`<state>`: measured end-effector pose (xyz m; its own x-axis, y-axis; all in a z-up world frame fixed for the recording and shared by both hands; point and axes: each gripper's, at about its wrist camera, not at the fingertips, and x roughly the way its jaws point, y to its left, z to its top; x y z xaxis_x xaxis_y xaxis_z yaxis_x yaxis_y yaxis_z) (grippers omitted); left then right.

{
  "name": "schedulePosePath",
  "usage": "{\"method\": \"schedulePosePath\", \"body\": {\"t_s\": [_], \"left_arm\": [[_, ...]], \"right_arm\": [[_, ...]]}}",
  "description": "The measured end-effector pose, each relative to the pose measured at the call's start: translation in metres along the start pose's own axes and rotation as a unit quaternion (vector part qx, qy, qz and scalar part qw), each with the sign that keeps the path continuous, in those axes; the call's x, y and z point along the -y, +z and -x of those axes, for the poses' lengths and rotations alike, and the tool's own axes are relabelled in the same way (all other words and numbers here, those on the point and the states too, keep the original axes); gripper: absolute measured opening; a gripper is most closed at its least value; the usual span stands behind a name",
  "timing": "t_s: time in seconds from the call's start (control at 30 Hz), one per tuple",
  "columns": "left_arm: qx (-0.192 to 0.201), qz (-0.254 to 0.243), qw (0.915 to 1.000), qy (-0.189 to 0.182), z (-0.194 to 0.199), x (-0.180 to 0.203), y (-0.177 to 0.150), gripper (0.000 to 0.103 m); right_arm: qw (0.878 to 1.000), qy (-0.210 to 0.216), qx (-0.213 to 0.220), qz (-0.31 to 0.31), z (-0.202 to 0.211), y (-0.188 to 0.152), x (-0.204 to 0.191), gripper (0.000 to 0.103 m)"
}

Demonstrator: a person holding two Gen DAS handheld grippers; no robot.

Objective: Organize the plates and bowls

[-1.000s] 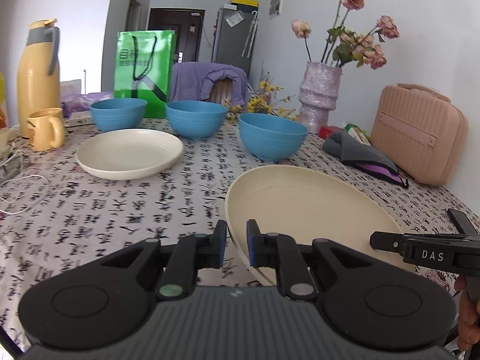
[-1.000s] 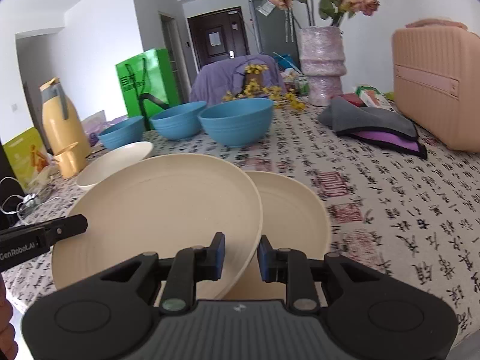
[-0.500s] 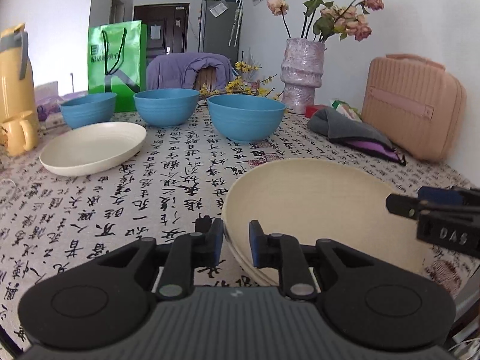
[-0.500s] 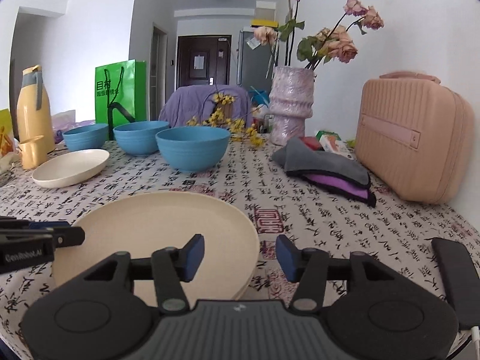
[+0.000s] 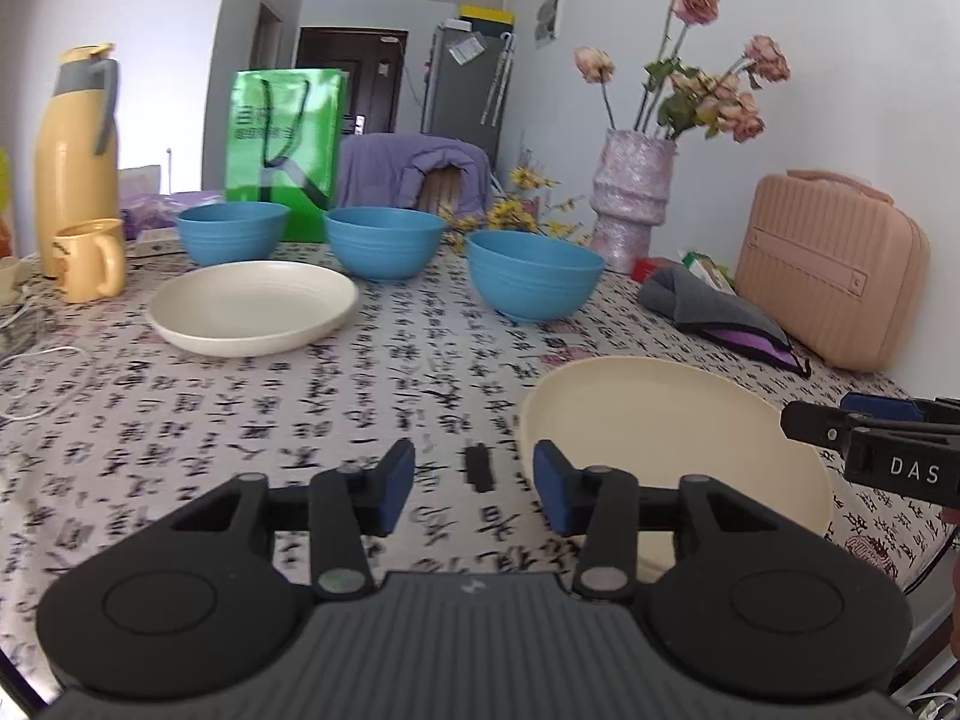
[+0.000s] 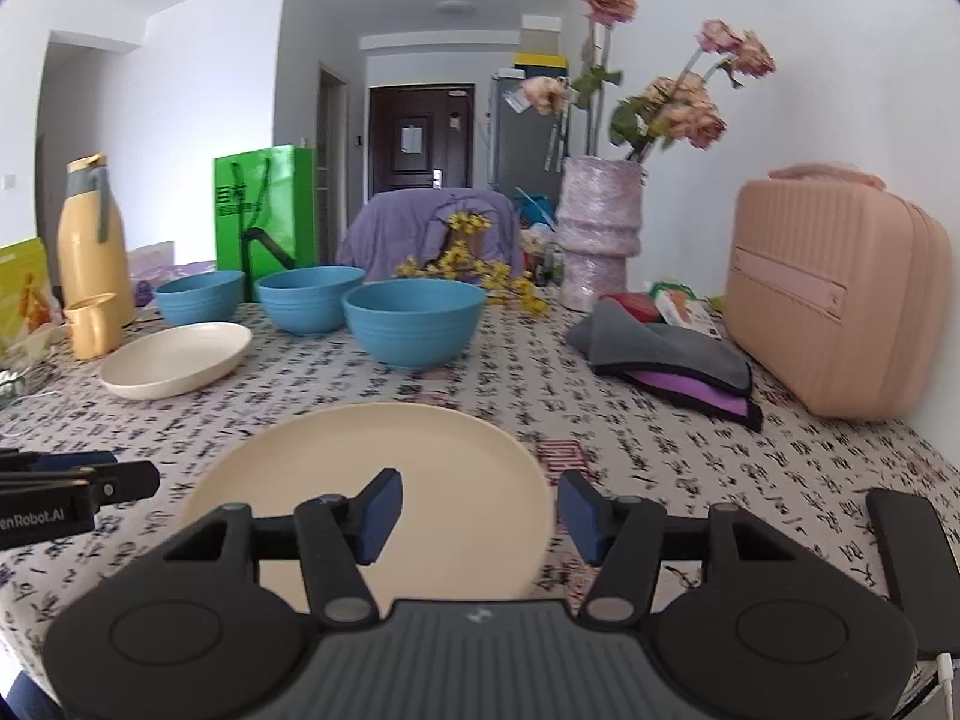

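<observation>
A cream plate point(image 5: 672, 432) lies on the table's near edge, also in the right wrist view point(image 6: 384, 480); it looks like a stack of two, I cannot tell for sure. My left gripper point(image 5: 474, 489) is open and empty just left of it. My right gripper point(image 6: 477, 510) is open and empty over its near right rim. A white plate point(image 5: 252, 306) lies at the far left. Three blue bowls point(image 5: 534, 282) point(image 5: 384, 240) point(image 5: 234, 231) stand in a row behind, also in the right wrist view point(image 6: 414, 321).
A yellow flask point(image 5: 75, 150), a yellow mug point(image 5: 90, 261) and a white cable point(image 5: 36, 366) are at the left. A vase point(image 5: 633, 198), folded cloths point(image 5: 714, 309) and a pink case point(image 5: 831, 282) are at the right. A black phone point(image 6: 912, 558) lies near right.
Both grippers let go of the cream plate, which was set down on the other one. Both opened and drew back; the left one moved left.
</observation>
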<state>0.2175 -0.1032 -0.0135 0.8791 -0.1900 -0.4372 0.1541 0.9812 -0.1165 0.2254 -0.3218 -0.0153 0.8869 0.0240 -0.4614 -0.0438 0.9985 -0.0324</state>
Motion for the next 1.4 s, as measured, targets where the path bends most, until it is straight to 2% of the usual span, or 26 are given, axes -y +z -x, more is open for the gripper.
{"method": "schedulePosePath", "body": {"t_s": [0.1, 0.17, 0.27, 0.4, 0.53, 0.7, 0.9, 1.17, 1.4], "left_arm": [[0.013, 0.003, 0.9999, 0.008, 0.023, -0.018, -0.001, 0.062], [0.025, 0.003, 0.9995, 0.017, 0.039, -0.031, -0.003, 0.068], [0.032, 0.006, 0.9991, 0.026, 0.065, -0.047, -0.010, 0.085], [0.054, -0.009, 0.9979, 0.037, 0.101, -0.063, -0.023, 0.096], [0.075, -0.021, 0.9956, 0.051, 0.130, -0.075, -0.036, 0.102], [0.092, -0.024, 0.9938, 0.057, 0.155, -0.087, -0.054, 0.103], [0.097, -0.034, 0.9920, 0.073, 0.170, -0.098, -0.072, 0.103], [0.116, -0.038, 0.9892, 0.080, 0.184, -0.107, -0.067, 0.103], [0.109, -0.032, 0.9901, 0.083, 0.177, -0.109, -0.065, 0.103]], "right_arm": [[1.000, 0.018, 0.009, 0.007, 0.010, 0.001, -0.021, 0.061], [0.999, 0.034, 0.014, 0.012, 0.019, -0.001, -0.038, 0.062], [0.998, 0.056, 0.026, 0.023, 0.035, -0.007, -0.064, 0.070], [0.996, 0.071, 0.047, 0.024, 0.059, -0.023, -0.095, 0.078], [0.994, 0.091, 0.058, 0.010, 0.082, -0.041, -0.118, 0.084], [0.992, 0.107, 0.066, -0.007, 0.102, -0.063, -0.141, 0.085], [0.991, 0.108, 0.080, 0.011, 0.122, -0.076, -0.156, 0.091], [0.990, 0.106, 0.094, 0.017, 0.132, -0.074, -0.162, 0.092], [0.990, 0.105, 0.091, 0.016, 0.124, -0.071, -0.162, 0.093]]}}
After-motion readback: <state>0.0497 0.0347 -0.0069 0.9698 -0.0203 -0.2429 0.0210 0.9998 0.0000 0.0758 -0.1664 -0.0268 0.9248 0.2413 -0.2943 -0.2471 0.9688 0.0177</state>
